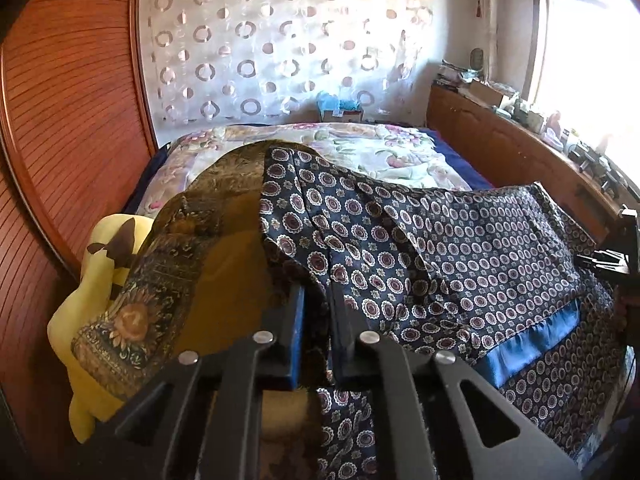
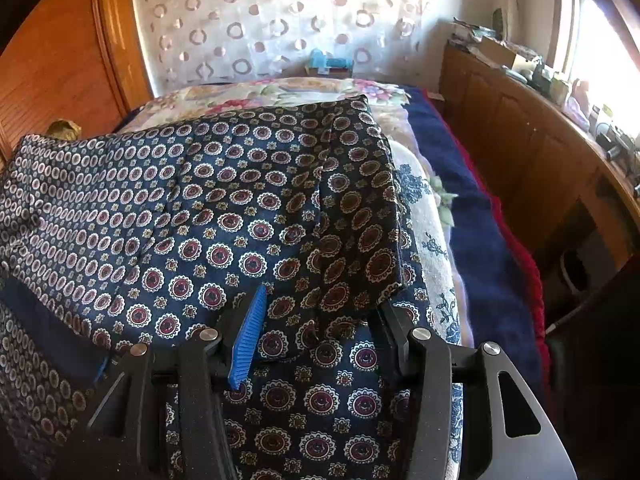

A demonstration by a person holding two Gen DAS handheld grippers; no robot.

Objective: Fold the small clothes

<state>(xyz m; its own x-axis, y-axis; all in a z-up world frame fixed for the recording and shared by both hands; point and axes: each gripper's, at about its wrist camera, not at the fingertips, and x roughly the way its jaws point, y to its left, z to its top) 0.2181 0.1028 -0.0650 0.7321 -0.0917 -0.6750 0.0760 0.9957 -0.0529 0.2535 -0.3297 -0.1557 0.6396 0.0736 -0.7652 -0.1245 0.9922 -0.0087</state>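
Observation:
A navy garment (image 1: 460, 240) printed with red and white medallions lies spread over the bed, with a plain blue satin band near its right end. My left gripper (image 1: 316, 308) is at its left edge, the two fingers close together and pinching a fold of the cloth. In the right wrist view the same garment (image 2: 200, 200) fills the foreground, one corner folded back over itself. My right gripper (image 2: 320, 320) rests on it with the jaws wide apart. The blue pad (image 2: 248, 336) is bare, and the cloth lies loose between the fingers.
A brown-gold sunflower cloth (image 1: 160, 280) and a yellow cloth (image 1: 80, 320) lie left of the garment. Beneath is a floral bedspread (image 1: 360, 152) and a blue blanket (image 2: 480, 240). A wooden wardrobe (image 1: 60, 120) stands left, a cluttered wooden sideboard (image 1: 500, 140) right.

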